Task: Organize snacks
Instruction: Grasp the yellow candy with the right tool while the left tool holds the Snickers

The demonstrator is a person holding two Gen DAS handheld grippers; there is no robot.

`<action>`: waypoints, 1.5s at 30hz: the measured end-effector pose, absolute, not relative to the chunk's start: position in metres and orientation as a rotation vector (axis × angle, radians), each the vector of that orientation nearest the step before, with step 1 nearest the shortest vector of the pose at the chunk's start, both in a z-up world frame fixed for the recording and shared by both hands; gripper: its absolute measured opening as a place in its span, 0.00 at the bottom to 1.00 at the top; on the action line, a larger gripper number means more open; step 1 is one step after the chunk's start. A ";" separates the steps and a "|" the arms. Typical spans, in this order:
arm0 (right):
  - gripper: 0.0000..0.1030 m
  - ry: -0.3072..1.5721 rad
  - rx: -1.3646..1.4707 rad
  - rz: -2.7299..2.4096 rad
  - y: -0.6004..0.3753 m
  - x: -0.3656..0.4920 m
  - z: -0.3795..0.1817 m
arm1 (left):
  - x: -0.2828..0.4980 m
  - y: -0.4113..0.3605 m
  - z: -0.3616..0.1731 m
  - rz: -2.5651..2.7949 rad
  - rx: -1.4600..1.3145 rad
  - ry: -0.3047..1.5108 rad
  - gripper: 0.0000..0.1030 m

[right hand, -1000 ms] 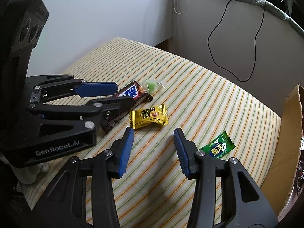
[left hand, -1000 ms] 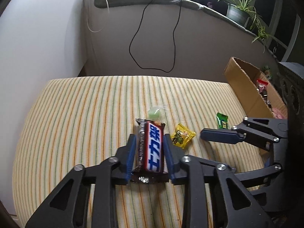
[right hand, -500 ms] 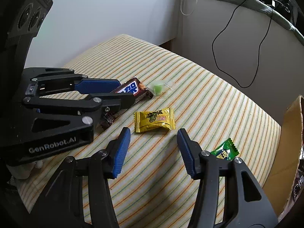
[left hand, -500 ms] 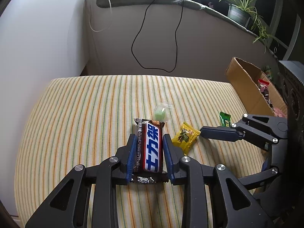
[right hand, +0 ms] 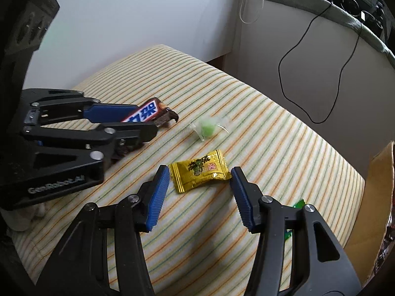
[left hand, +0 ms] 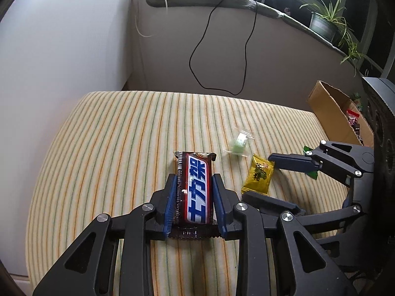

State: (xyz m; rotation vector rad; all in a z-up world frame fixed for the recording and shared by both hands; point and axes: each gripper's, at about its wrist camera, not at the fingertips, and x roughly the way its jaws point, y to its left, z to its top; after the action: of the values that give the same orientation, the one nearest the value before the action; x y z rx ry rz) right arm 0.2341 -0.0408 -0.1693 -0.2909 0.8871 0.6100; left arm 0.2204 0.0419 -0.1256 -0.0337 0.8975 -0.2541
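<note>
My left gripper (left hand: 194, 177) is shut on a brown chocolate bar (left hand: 197, 197) with a blue and white label, just above the striped cushion (left hand: 111, 148). In the right wrist view that bar (right hand: 148, 112) sticks out of the left gripper (right hand: 145, 120) at the left. My right gripper (right hand: 199, 170) is open with a yellow candy packet (right hand: 197, 176) lying flat between its blue pads, which do not press on it. A green candy in a clear wrapper (right hand: 207, 128) lies beyond it. A green packet (right hand: 298, 203) is mostly hidden behind the right finger.
An open cardboard box (left hand: 330, 113) holding several snacks stands at the cushion's right edge. Behind the cushion is a wall with a black cable (left hand: 222, 49) hanging down it. Potted plants (left hand: 325, 22) sit on the ledge above.
My right gripper has moved forward and left until its pads stand on either side of the yellow packet, and its jaws stand wider. The left gripper has kept its hold on the bar.
</note>
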 end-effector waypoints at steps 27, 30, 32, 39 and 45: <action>0.11 0.935 -0.121 0.608 -0.073 0.235 -0.168 | 0.210 0.048 -0.119 -0.256 -0.064 0.874 0.26; 0.31 0.933 -0.103 0.597 -0.075 0.238 -0.166 | 0.209 0.049 -0.119 -0.260 -0.065 0.873 0.26; 0.48 0.925 -0.102 0.579 -0.076 0.241 -0.164 | 0.209 0.049 -0.119 -0.262 -0.066 0.871 0.26; 0.55 0.927 -0.111 0.518 -0.064 0.254 -0.166 | 0.208 0.050 -0.118 -0.260 -0.068 0.867 0.26; 0.16 0.916 -0.174 0.514 -0.053 0.254 -0.168 | 0.205 0.051 -0.115 -0.255 -0.069 0.861 0.26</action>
State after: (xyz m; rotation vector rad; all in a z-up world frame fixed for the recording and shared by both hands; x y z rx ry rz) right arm 0.2537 -0.0525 -0.1680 -0.1743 0.9159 0.5144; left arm 0.2054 0.0507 -0.1153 -0.0691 0.8606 -0.2547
